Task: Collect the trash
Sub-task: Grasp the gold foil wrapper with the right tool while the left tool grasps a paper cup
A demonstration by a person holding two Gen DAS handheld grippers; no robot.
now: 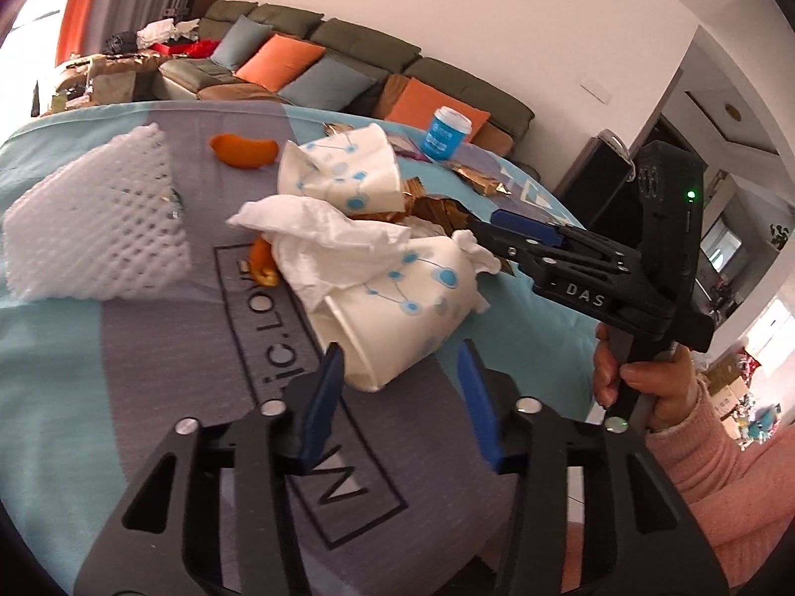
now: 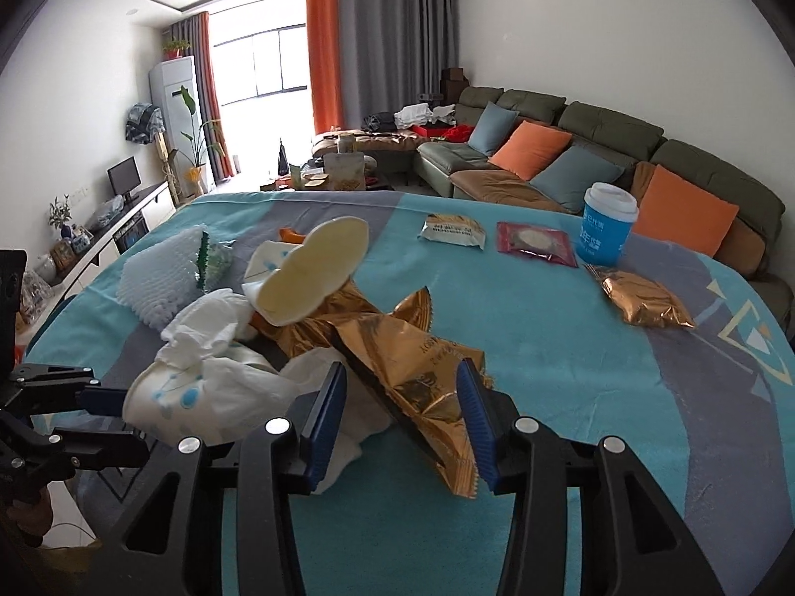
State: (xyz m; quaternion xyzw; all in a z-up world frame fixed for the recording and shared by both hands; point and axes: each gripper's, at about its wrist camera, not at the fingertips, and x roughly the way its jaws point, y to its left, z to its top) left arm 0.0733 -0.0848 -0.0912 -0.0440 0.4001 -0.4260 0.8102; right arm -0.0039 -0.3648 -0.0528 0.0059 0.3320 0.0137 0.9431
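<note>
A trash pile lies on the blue-grey tablecloth point(image 1: 59, 397): two crushed white paper cups with blue dots point(image 1: 397, 298) point(image 1: 343, 169), crumpled tissue point(image 1: 323, 228), gold wrappers point(image 2: 397, 347), orange peel point(image 1: 243, 151) and white foam netting point(image 1: 99, 218). My left gripper point(image 1: 400, 377) is open, its blue pads on either side of the near cup's rim. My right gripper point(image 2: 402, 397) is open around a gold wrapper's end; it also shows in the left wrist view point(image 1: 502, 228) reaching into the pile from the right.
A blue lidded cup point(image 2: 606, 228), a red packet point(image 2: 536, 243), a white packet point(image 2: 452, 231) and another gold wrapper point(image 2: 641, 300) lie farther back on the table. A sofa with orange and blue cushions point(image 2: 571, 154) stands behind.
</note>
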